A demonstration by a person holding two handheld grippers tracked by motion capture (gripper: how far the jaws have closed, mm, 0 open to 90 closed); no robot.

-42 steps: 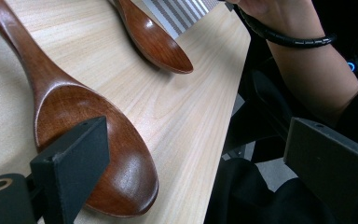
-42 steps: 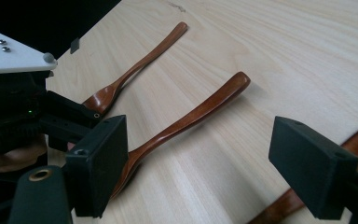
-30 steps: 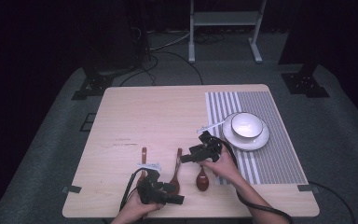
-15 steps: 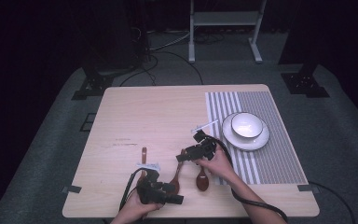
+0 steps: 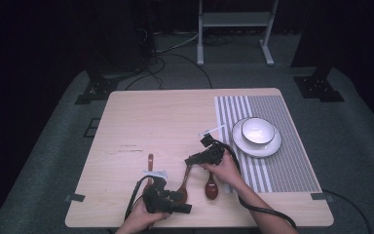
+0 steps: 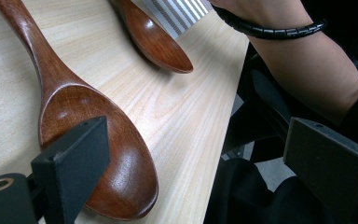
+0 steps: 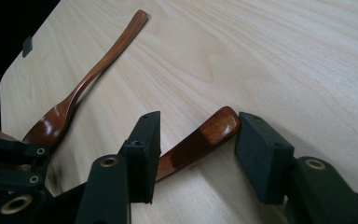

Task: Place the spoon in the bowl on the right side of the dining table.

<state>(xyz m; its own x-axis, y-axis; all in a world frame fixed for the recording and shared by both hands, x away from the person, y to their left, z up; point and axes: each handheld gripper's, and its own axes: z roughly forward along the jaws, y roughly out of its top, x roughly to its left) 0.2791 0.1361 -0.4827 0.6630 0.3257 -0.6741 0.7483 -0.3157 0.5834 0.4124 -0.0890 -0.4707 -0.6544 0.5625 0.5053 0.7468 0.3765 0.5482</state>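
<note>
Three dark wooden spoons lie near the table's front edge. My right gripper (image 5: 192,160) (image 7: 196,133) is open, its jaws standing either side of the middle spoon's handle tip (image 7: 216,125) without closing on it. That middle spoon (image 5: 183,187) has its bowl (image 6: 100,154) under my open left gripper (image 5: 182,201) (image 6: 196,140), close by one jaw. The right spoon (image 5: 210,188) (image 6: 156,39) rests beside the right hand. The left spoon (image 5: 150,159) (image 7: 98,70) has its bowl end hidden by the left gripper.
A striped placemat (image 5: 282,161) covers the table's right side, with a white bowl (image 5: 257,130) on a white plate (image 5: 272,146). The person's right forearm (image 6: 303,60) crosses the front edge. Bare wood stretches across the far left of the table (image 5: 141,117).
The right gripper has moved left and nearer, away from the plate, and now straddles the middle spoon's handle tip. The left gripper has stayed put.
</note>
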